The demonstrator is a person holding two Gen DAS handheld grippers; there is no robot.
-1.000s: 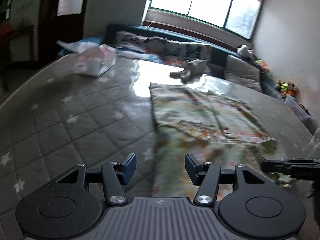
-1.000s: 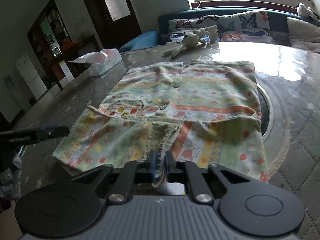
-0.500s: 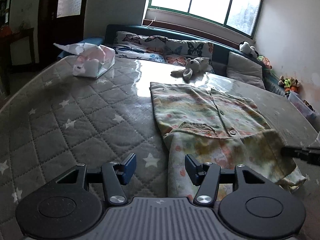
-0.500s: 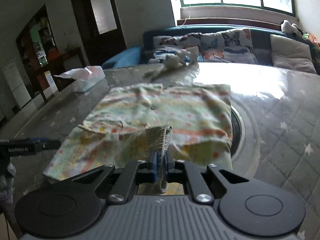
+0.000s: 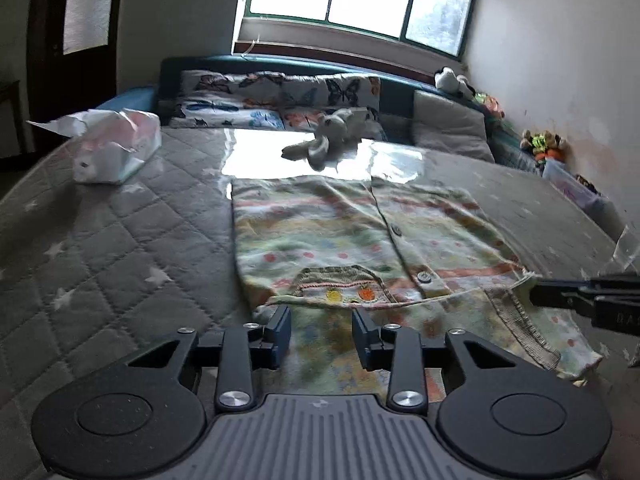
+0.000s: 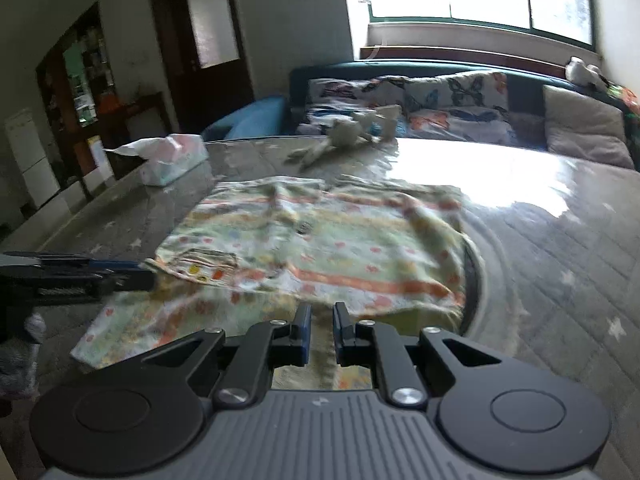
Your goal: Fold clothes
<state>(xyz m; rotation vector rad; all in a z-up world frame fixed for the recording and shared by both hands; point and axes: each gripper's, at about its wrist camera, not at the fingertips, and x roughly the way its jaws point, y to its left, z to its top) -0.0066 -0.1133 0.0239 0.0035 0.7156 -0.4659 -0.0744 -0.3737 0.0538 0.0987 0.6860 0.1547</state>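
My left gripper fingers closing over the patterned shirt, not gripping, right gripper fingers narrowly apart, opening, fabric between them, quilted desk.

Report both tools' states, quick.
Left tool: open and closing over the shirt, nothing pinched yet.
Right tool: slightly open, shirt beneath, nothing gripped.

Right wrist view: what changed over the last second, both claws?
The right claw, shut a second ago on the ribbed cuff of the shirt, is opening; the cuff has dropped from upright to lying low between its jaws. The left claw slid from the quilt onto the shirt's near edge and is closing, fabric between its jaws, not yet pinched. Shirt body, tissue pack and plush toy stayed put.
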